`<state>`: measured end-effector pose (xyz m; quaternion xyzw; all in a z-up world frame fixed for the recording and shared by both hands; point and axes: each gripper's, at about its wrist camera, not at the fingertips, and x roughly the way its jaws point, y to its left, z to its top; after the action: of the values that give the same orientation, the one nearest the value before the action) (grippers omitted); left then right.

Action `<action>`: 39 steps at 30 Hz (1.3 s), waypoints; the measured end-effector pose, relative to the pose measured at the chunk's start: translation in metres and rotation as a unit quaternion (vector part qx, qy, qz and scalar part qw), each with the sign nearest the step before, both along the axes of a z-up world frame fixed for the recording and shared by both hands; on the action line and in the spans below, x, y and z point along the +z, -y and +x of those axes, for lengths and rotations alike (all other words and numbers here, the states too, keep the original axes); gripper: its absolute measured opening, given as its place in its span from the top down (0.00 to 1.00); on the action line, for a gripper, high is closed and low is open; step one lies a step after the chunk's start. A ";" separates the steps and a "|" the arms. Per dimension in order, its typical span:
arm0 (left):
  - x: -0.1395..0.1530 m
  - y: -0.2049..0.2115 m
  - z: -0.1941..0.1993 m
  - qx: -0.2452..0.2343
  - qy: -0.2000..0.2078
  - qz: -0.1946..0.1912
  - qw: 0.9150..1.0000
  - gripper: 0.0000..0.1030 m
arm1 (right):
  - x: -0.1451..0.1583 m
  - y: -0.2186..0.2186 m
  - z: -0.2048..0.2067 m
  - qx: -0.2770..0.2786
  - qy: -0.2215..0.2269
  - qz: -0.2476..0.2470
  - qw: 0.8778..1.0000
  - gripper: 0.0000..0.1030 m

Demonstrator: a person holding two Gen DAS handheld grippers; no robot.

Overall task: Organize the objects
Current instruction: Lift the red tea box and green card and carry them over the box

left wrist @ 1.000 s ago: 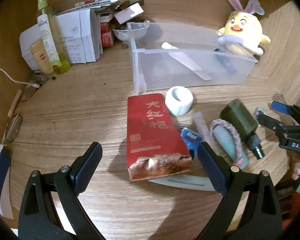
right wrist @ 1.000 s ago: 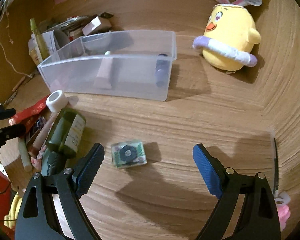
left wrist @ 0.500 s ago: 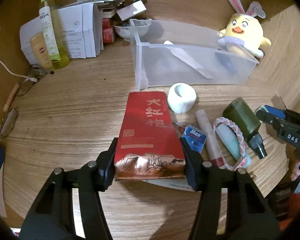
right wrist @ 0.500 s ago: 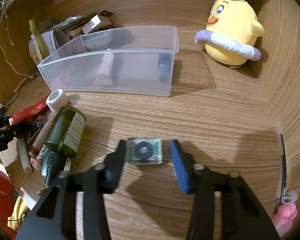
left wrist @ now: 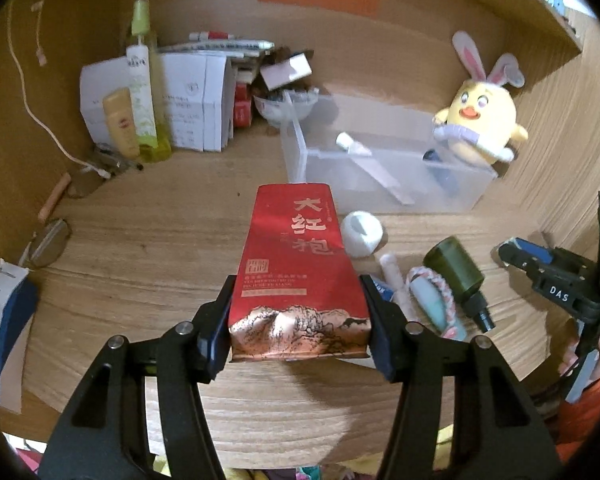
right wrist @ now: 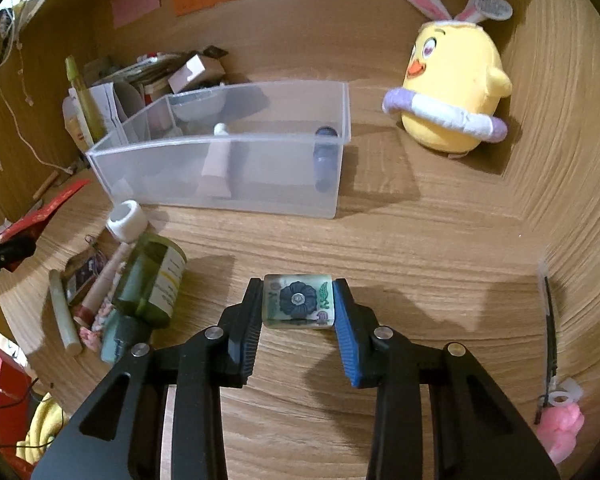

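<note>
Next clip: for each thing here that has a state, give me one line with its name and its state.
Left hand-held gripper: shut on the red tea packet, packet's far end tilted up.
Right hand-held gripper: shut on the small clear block.
Clear plastic bin: open-topped, a tube and a dark bottle inside.
Green bottle: lying on its side, capped.
White tape roll: resting on the desk.
Chick plush: upright.

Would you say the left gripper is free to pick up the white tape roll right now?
Probably not: the left gripper is shut on the red foil tea packet, which fills its jaws. The white tape roll lies unobstructed beside the packet's far end.
</note>
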<state>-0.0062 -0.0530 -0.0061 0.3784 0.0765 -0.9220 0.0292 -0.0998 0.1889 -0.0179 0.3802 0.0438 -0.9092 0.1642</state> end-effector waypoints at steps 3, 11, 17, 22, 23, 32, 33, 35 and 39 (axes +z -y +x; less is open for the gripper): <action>0.010 -0.002 0.003 0.000 -0.014 -0.001 1.000 0.45 | 0.008 0.002 0.003 0.003 -0.011 -0.005 1.000 0.70; 0.033 -0.014 0.004 -0.016 -0.053 -0.005 0.998 0.45 | 0.027 0.008 0.005 0.012 -0.037 -0.021 0.999 0.70; 0.042 -0.028 -0.009 -0.033 -0.071 -0.003 0.997 0.45 | 0.039 0.015 0.000 0.022 -0.052 -0.036 0.998 0.70; 0.045 -0.037 -0.026 -0.041 -0.079 -0.011 0.996 0.45 | 0.047 0.022 -0.009 0.029 -0.062 -0.044 0.997 0.70; 0.045 -0.038 -0.030 -0.042 -0.079 -0.010 0.996 0.45 | 0.049 0.024 -0.012 0.030 -0.063 -0.044 0.997 0.70; 0.049 -0.041 -0.064 -0.050 -0.085 -0.005 0.995 0.45 | 0.064 0.034 -0.039 0.040 -0.078 -0.047 0.995 0.70; 0.050 -0.042 -0.068 -0.052 -0.086 -0.007 0.995 0.45 | 0.066 0.035 -0.043 0.041 -0.080 -0.048 0.995 0.70; 0.051 -0.043 -0.076 -0.051 -0.088 -0.012 0.995 0.45 | 0.069 0.037 -0.048 0.040 -0.083 -0.049 0.994 0.70; 0.052 -0.043 -0.094 -0.047 -0.089 -0.001 0.995 0.45 | 0.075 0.042 -0.062 0.044 -0.089 -0.047 0.994 0.70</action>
<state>-0.1004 -0.0103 0.0461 0.2977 0.0603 -0.9525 -0.0211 -0.1616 0.1470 0.0568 0.2876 0.0320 -0.9323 0.2170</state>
